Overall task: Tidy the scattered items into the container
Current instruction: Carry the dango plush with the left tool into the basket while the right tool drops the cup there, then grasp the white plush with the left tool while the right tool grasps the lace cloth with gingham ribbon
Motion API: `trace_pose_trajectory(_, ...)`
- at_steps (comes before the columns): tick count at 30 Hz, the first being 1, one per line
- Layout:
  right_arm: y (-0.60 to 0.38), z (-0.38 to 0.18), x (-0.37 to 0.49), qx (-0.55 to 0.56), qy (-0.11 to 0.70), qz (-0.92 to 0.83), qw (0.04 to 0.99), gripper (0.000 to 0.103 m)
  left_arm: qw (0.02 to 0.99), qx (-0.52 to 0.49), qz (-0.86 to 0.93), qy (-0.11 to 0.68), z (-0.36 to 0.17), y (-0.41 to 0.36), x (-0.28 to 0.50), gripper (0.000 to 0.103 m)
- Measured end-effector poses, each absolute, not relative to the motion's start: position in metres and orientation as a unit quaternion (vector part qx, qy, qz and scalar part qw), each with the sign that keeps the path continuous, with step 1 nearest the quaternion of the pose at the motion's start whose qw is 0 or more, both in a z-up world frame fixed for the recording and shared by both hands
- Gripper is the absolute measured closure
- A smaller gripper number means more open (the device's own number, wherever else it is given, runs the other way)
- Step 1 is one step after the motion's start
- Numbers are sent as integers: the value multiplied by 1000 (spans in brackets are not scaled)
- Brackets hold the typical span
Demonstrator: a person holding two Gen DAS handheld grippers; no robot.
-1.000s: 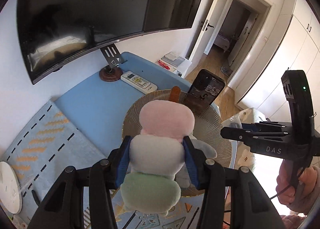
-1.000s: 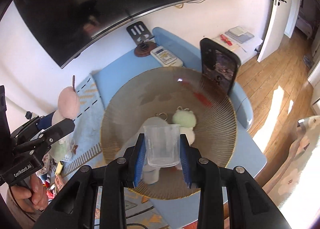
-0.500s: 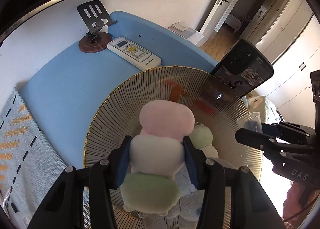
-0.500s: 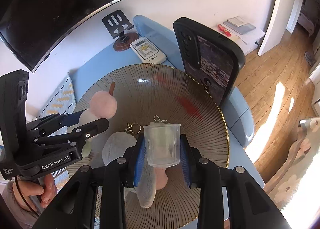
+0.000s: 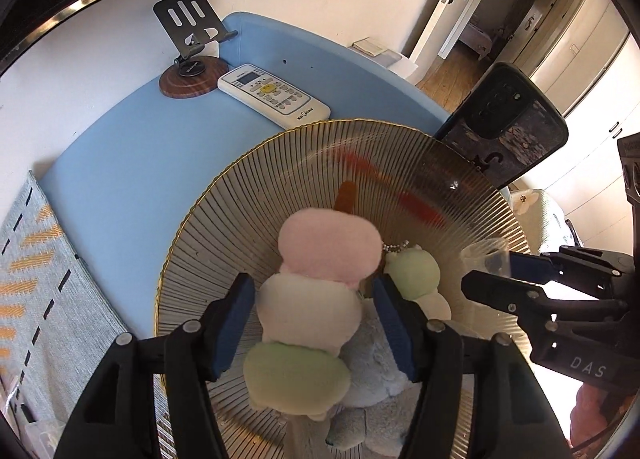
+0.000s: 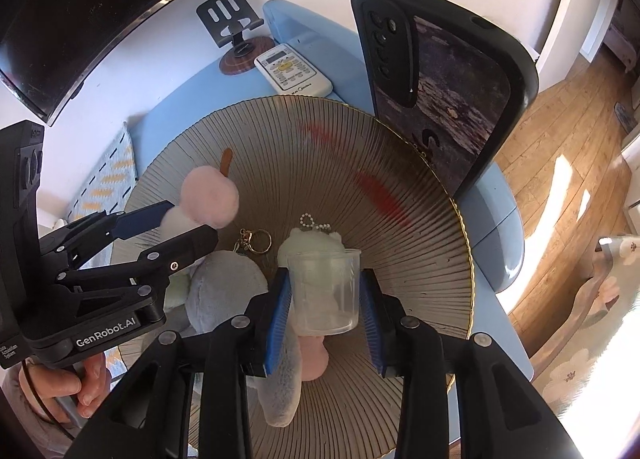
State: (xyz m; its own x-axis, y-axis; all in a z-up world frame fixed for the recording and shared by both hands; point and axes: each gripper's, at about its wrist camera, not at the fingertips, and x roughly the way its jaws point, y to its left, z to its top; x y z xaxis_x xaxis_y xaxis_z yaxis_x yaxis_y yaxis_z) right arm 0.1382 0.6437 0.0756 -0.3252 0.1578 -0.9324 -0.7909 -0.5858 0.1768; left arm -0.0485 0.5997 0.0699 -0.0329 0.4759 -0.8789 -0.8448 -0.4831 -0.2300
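A wide ribbed glass bowl (image 5: 280, 187) with a gold rim sits on the blue table. My left gripper (image 5: 310, 283) hovers over it, open a little; a plush skewer (image 5: 308, 307) of pink, white and green balls sits between the pads, which stand just off its white middle. A small green plush (image 5: 412, 271) and a grey plush (image 6: 224, 291) lie in the bowl (image 6: 280, 131). My right gripper (image 6: 325, 279) is shut on a clear plastic cup (image 6: 324, 291), upright just above the bowl's bottom. It enters the left wrist view as the right gripper (image 5: 490, 269).
A black phone (image 6: 440, 71) leans on the bowl's far right rim. Behind the bowl lie a white remote (image 5: 272, 95) and a phone stand (image 5: 188, 59) on a wooden base. A woven mat (image 5: 36, 279) covers the table's left. A hand (image 6: 60, 383) holds the left gripper (image 6: 188, 221).
Both grippers have dropped lower into the bowl. The left fingers have parted slightly, so they no longer squeeze the plush skewer. The cup stays clamped in the right gripper.
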Motion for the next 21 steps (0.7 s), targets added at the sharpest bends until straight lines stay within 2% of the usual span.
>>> trace_pose_trajectory(1,640,79,138,-484,321,751,314,62,478,-507,696,175,74,596,-47,27)
trace_pose_trajectory(5,621,103,143,-463,304,772,311,53,480,-496,708,149,101,564,-37,27)
trace_pose_trajectory(10,584,141,142,-430,288,805,291,38,443,-473,756,92,139,474,-21,25)
trace_pose_trajectory(15,535,161,101,-416,276,832,243,25,343,-466,816,20,159,344,-20,24)
trace_pose_trajectory(21,461,153,28,-455,259,836,166,24,178,-467,864,-52,159,169,-34,24)
